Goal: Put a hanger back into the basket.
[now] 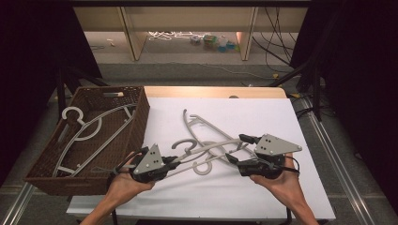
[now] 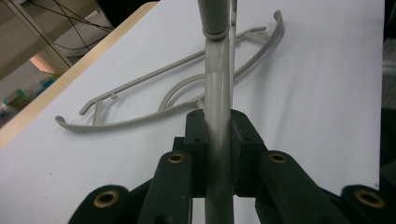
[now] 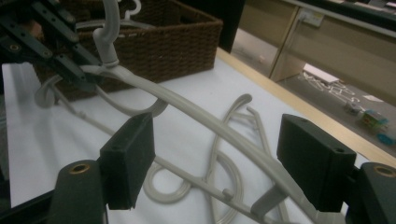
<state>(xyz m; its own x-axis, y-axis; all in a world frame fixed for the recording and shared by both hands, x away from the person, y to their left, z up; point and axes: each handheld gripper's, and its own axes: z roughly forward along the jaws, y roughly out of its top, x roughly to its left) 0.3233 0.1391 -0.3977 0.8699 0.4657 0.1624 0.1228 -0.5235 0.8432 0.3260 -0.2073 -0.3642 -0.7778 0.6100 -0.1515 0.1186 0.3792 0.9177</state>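
Note:
A grey plastic hanger is lifted just above the white table top. My left gripper is shut on one arm of it; in the left gripper view the grey bar runs straight out from between the closed jaws of this gripper. My right gripper stands open at the hanger's other end. In the right gripper view that arm passes between the two spread pads of the right gripper without touching them.
More grey hangers lie tangled on the table under the held one, seen as loops and as a flat hanger. A brown wicker basket at the left holds a white hanger and a grey hanger.

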